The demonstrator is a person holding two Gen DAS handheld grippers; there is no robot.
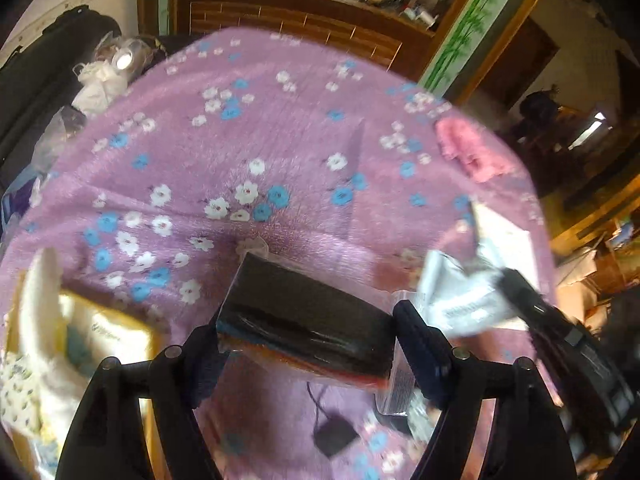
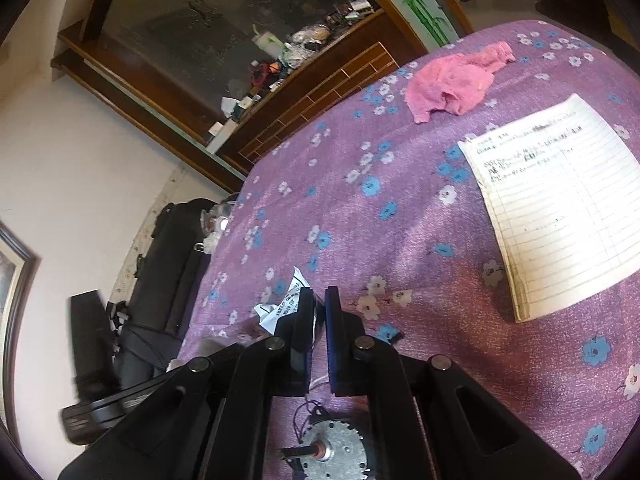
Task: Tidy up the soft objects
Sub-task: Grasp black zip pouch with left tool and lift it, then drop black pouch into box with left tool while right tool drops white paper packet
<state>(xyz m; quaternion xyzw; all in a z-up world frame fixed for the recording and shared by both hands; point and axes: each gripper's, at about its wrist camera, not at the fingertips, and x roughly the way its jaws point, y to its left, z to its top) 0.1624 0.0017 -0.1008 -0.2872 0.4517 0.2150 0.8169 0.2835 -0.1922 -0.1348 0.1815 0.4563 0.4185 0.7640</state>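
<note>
On the left edge of the purple flowered bedspread (image 1: 280,128), a cardboard box (image 1: 132,332) stands with white and patterned soft cloths (image 1: 44,320) inside it. To the right of this box, over the bedspread, the left gripper (image 1: 308,340) holds a black block wrapped in clear plastic (image 1: 308,316). The block sits across between the two fingers (image 1: 420,348), and both pads press on its ends; it is lifted above the bedspread, because a small dark square thing (image 1: 334,436) with a thin wire lies on the cloth below it. Further right, the right gripper (image 1: 508,280) is seen as a dark shape with crumpled white printed paper (image 1: 460,300) at its tip. In the right wrist view, the right gripper (image 2: 318,300) has its fingers (image 2: 334,320) nearly together, and the same crumpled paper (image 2: 284,304) is pinched between them, sticking out on the left side. Below these fingers, a round metal motor (image 2: 336,452) with a short shaft lies on the bedspread (image 2: 400,220). To the right of the gripper lies a lined notebook page (image 2: 560,200) with handwriting. Beyond the page, near the far edge of the bedspread, a pink soft cloth (image 2: 452,80) lies crumpled and loose, well apart from both grippers.
</note>
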